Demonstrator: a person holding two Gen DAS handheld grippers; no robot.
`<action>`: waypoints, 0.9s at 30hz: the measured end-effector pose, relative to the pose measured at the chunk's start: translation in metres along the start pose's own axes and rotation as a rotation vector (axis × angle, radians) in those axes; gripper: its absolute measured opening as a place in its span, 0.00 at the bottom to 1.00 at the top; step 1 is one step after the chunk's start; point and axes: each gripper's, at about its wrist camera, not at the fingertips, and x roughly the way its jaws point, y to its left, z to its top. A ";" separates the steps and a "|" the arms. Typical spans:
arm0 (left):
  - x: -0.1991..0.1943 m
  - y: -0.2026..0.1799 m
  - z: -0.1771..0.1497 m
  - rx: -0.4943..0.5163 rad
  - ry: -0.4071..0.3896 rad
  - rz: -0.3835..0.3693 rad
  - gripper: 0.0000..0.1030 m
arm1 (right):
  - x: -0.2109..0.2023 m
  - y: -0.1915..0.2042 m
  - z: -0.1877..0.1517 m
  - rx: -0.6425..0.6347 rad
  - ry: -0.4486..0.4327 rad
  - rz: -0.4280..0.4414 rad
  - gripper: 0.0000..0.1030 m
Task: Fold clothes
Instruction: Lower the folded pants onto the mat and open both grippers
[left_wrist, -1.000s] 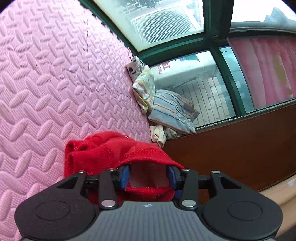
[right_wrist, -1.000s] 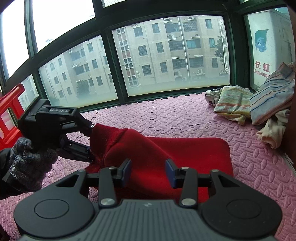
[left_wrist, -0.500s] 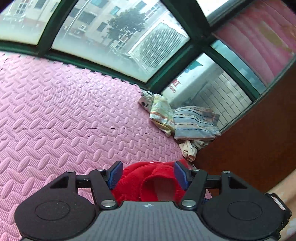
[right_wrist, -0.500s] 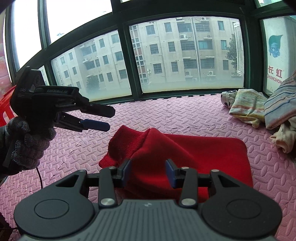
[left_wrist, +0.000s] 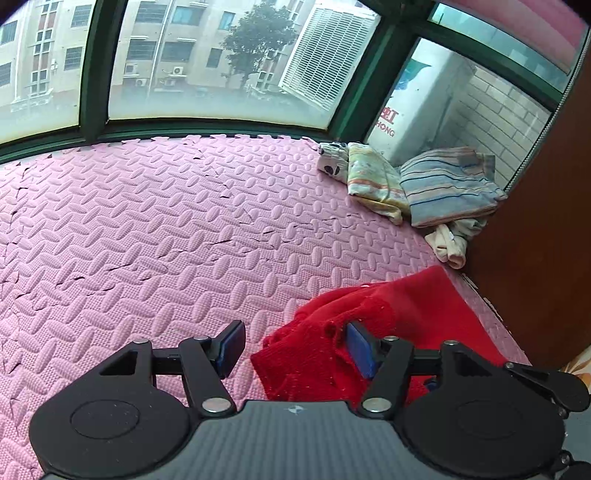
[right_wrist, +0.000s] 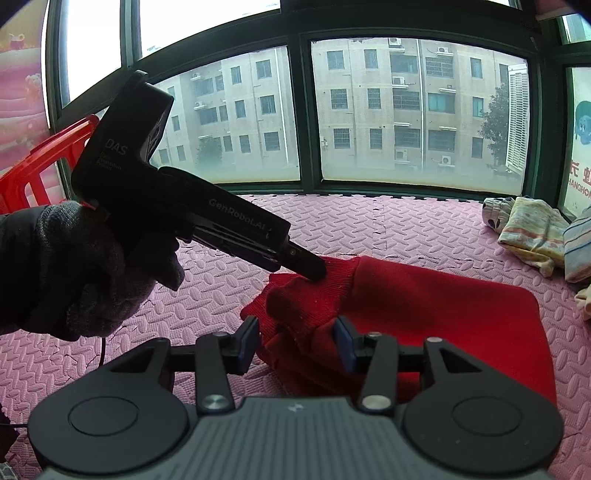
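A red knitted garment (right_wrist: 443, 314) lies on the pink foam mat (left_wrist: 147, 240), flat at the right and bunched at its left edge. My right gripper (right_wrist: 295, 343) stands open just above that bunched edge, with a fold of the cloth between its fingers. A gloved hand (right_wrist: 74, 266) holds my left gripper (right_wrist: 310, 269), whose tip touches the garment's raised corner. In the left wrist view the left gripper (left_wrist: 295, 347) is wide open. Its right pad rests against the red garment (left_wrist: 406, 317) and its left pad is over bare mat.
A pile of clothes sits in the far right corner: a striped piece (left_wrist: 447, 184), a yellow patterned one (left_wrist: 373, 181) and a cream one (left_wrist: 448, 243). A brown wooden panel (left_wrist: 535, 240) bounds the mat on the right. Green-framed windows run along the back. A red plastic chair (right_wrist: 44, 158) stands at the left.
The left gripper has opened and let go of the raised red corner, which dropped onto the mat. It then swung up and came back down to the bunched edge. The right gripper moved closer.
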 end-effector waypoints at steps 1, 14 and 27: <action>-0.002 0.001 0.002 -0.007 -0.007 -0.001 0.61 | -0.001 0.000 0.000 -0.006 -0.004 -0.004 0.44; -0.021 -0.016 -0.002 0.011 -0.020 -0.034 0.65 | -0.025 -0.009 -0.007 0.012 0.010 -0.044 0.61; -0.040 -0.046 -0.041 0.055 0.009 -0.030 0.82 | -0.045 -0.015 -0.023 0.113 0.069 -0.172 0.97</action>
